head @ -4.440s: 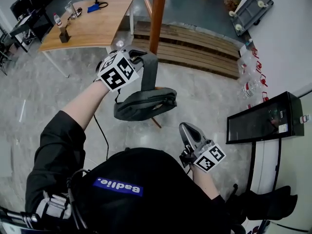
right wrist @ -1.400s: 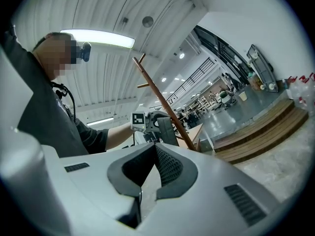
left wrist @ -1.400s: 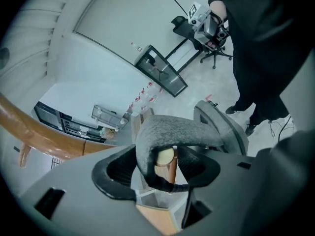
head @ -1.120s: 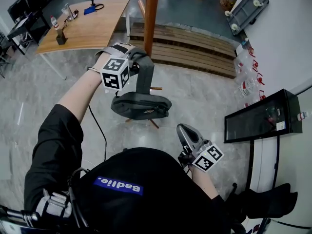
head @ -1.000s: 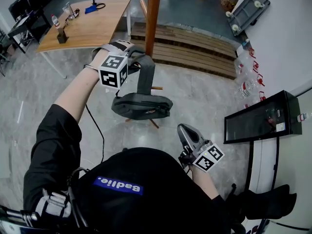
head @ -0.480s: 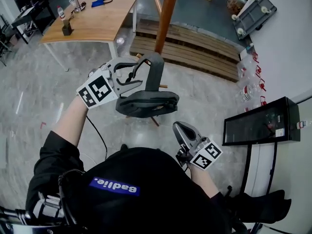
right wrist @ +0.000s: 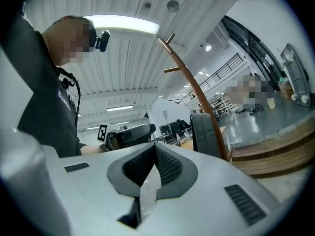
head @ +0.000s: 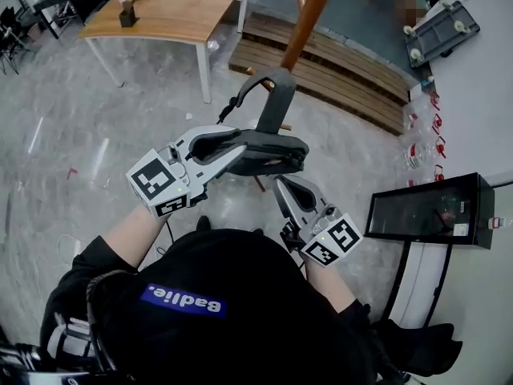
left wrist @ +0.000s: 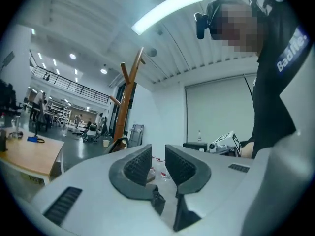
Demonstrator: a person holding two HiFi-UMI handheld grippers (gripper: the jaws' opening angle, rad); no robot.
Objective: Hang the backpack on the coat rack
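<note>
**Backpack at the coat rack, both tongs empty**

The dark grey backpack (head: 268, 152) hangs clear of the floor (head: 96, 127) beside the wooden coat rack (head: 309, 10). Its strap (head: 272, 95) rises to the rack's pole, but which peg carries it cannot be made out. The left tongs (left wrist: 158, 155) sit level at the bag's left end. They have just been closing and now stand with a narrow gap between the ribbed pads, with nothing in that gap. Whether they touch the bag cannot be told. The right tongs (right wrist: 155, 150), just below and to the right of the bag in the head view, are closed tip to tip and empty, pointing toward the strap and pole. Behind the rack lies a low slatted wooden platform (head: 337, 62). To its left stands a wooden bench (head: 184, 6) on white legs. A black glass-fronted cabinet (head: 433, 211) stands by the right wall.
</note>
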